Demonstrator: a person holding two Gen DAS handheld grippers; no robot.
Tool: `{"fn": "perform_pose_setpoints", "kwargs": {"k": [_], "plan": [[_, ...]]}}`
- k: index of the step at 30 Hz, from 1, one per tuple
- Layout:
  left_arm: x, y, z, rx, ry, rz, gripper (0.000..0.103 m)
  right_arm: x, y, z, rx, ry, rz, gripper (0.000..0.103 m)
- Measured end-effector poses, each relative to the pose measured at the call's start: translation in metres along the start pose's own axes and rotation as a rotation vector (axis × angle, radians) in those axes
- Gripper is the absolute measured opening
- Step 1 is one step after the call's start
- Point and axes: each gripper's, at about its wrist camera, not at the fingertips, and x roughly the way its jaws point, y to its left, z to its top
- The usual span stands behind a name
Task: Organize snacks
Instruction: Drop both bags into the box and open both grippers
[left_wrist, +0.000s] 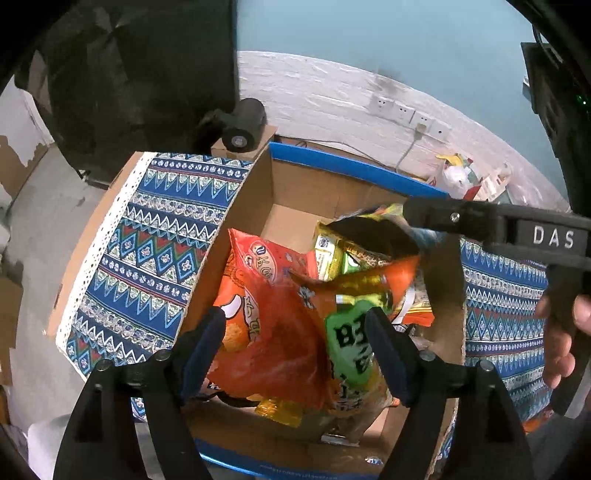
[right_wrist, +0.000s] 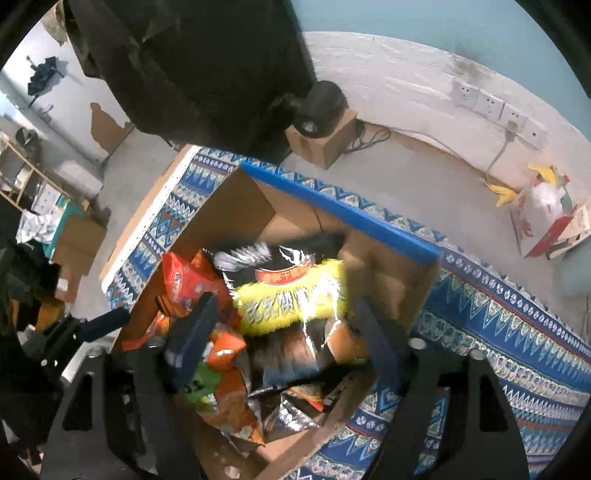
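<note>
A cardboard box (left_wrist: 306, 192) with blue edge tape holds several snack bags. In the left wrist view a big orange-red bag (left_wrist: 273, 325) and a bag with a green label (left_wrist: 349, 339) lie on top. My left gripper (left_wrist: 295, 332) is open just above them, holding nothing. The right gripper's body (left_wrist: 491, 225) reaches in from the right. In the right wrist view a black and yellow bag (right_wrist: 291, 291) lies on the pile in the box (right_wrist: 236, 206). My right gripper (right_wrist: 284, 325) is open above it, empty.
The box stands on a blue patterned cloth (left_wrist: 147, 251), which also shows in the right wrist view (right_wrist: 498, 332). A black cylinder on a small carton (right_wrist: 321, 129) sits behind the box. Wall sockets (right_wrist: 491, 107) and a bag of clutter (right_wrist: 546, 206) lie at the far right.
</note>
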Motion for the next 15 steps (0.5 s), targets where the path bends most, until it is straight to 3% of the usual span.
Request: {"fn": "perform_pose_setpoints", "kwargs": {"k": [6,9,15], "plan": [[-0.015,-0.008,0.000,0.025,-0.033,0.002,0.081,-0.030,0.000,-0.003,0.024,-0.069,-0.005,0.079],[-0.025,-0.013,0.001,0.045,-0.056,0.012,0.088,-0.048,0.002,-0.010,0.026,-0.113,-0.026,0.079],[-0.041,-0.020,0.001,0.073,-0.098,0.025,0.089,-0.082,0.001,-0.026,0.016,-0.191,-0.082,0.080]]}}
